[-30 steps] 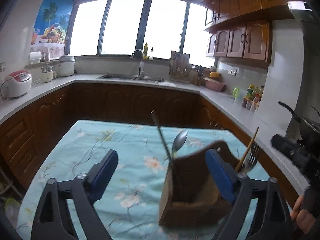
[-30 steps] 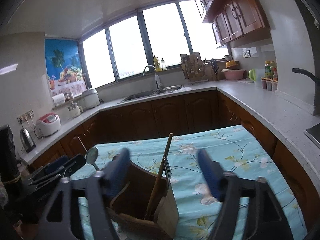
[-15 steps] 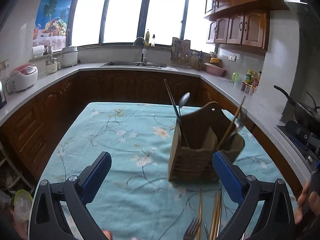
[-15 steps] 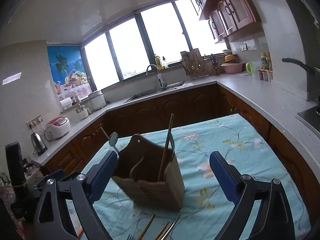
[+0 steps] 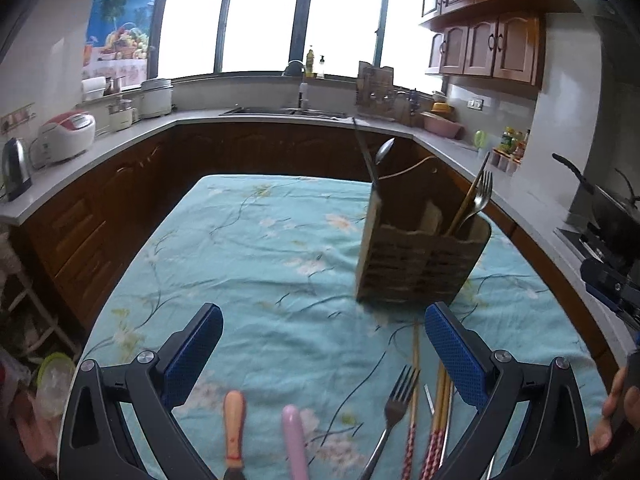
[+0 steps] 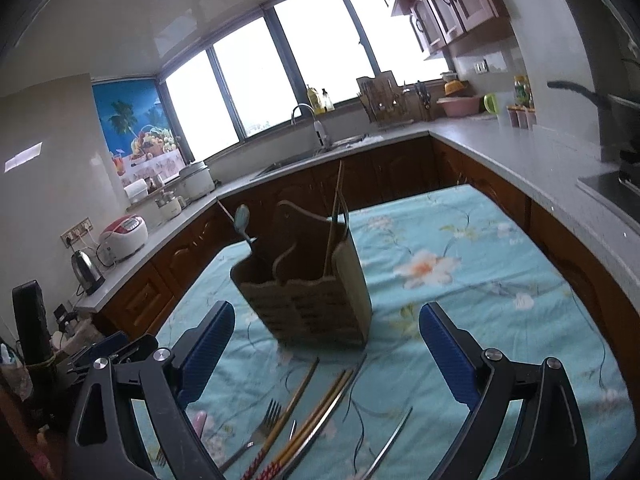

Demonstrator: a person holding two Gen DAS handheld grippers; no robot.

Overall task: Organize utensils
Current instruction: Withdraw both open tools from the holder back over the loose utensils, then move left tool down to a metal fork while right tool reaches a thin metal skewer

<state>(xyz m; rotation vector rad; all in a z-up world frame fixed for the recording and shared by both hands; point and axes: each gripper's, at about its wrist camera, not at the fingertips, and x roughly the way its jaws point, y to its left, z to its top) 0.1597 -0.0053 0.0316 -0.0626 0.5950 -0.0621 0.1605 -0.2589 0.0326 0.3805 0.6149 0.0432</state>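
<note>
A brown wooden utensil holder stands on the blue floral tablecloth; it also shows in the right wrist view. It holds a spoon, a fork and chopsticks. Loose on the cloth lie a fork, chopsticks, an orange handle and a pink handle. My left gripper is open and empty, above the cloth short of the holder. My right gripper is open and empty, over the loose fork and chopsticks.
Dark wood cabinets and a grey counter ring the table, with a rice cooker, kettle and sink. A pan sits on the stove at right. The other gripper shows at the right edge.
Both grippers have pulled back and away from the holder, which now stands farther off. The loose utensils on the cloth have come into view below both grippers.
</note>
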